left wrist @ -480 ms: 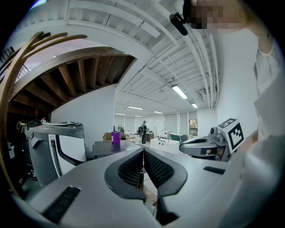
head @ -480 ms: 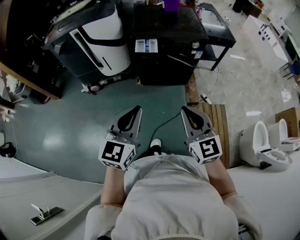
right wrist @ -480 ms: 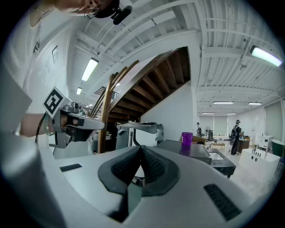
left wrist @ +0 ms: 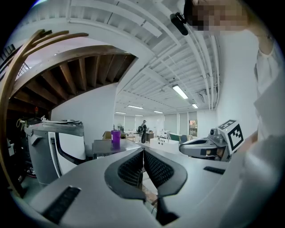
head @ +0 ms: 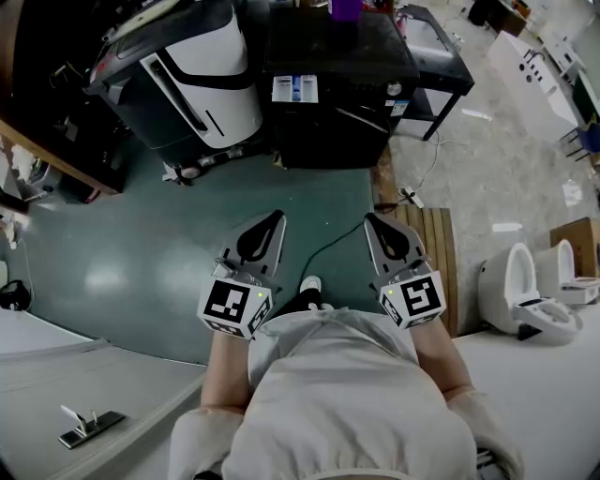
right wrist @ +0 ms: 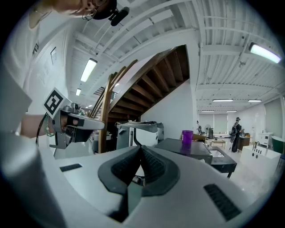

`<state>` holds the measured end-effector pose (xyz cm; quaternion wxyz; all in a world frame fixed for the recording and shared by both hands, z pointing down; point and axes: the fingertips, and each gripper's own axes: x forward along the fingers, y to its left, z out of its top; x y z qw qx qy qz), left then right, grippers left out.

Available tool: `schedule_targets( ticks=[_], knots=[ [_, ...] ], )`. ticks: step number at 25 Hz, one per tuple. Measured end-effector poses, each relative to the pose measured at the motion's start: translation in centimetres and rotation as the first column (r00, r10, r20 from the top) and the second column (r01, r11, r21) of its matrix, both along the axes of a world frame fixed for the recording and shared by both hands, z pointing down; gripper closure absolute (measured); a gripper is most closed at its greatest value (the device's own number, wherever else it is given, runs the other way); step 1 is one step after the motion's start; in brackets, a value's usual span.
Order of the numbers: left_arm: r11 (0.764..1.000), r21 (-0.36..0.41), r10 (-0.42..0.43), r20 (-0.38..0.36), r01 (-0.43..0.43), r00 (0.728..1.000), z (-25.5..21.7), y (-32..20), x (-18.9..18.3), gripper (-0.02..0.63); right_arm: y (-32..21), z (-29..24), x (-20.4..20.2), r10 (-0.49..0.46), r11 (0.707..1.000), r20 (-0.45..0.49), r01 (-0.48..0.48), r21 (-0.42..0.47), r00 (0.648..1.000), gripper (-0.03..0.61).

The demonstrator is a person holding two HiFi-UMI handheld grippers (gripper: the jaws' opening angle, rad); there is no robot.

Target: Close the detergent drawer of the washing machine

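The black washing machine (head: 337, 94) stands on the floor ahead of me, with a purple cup (head: 343, 9) on its top. Its detergent drawer (head: 293, 89) sticks out at the front left, showing white and blue compartments. Both grippers are held close to the person's body, well short of the machine. My left gripper (head: 277, 217) is shut with nothing in it, and so is my right gripper (head: 369, 218). In the left gripper view the jaws (left wrist: 143, 151) meet at the tip; in the right gripper view they (right wrist: 140, 148) also touch. The purple cup (right wrist: 187, 137) shows far ahead.
A white and black appliance (head: 202, 75) stands left of the washer. A black table (head: 436, 52) is on its right. A wooden pallet (head: 436, 244) and two toilets (head: 530, 295) lie to the right. A cable (head: 328, 248) runs over the green floor (head: 141, 244).
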<state>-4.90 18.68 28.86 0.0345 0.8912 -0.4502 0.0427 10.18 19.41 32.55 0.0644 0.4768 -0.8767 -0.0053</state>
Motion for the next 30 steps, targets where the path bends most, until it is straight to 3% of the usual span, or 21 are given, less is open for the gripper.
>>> schedule_targets(
  ticks=[12, 24, 30],
  knots=[
    [0.999, -0.036, -0.004, -0.044, 0.003, 0.999, 1.7, -4.9, -2.0, 0.593, -4.4, 1.7, -0.8, 0.037, 0.998, -0.018, -0.037, -0.051, 0.999, 0.574],
    [0.996, -0.089, -0.003, -0.047, -0.002, 0.999, 3.7, -12.7, -7.0, 0.593, -11.6, 3.5, -4.5, 0.071, 0.992, -0.037, -0.075, -0.098, 0.997, 0.572],
    [0.991, -0.131, -0.002, -0.041, -0.003, 0.999, 5.3, -15.6, -6.7, 0.594, -15.2, 4.7, -4.2, 0.078, 0.988, -0.029, -0.081, -0.13, 0.997, 0.572]
  ],
)
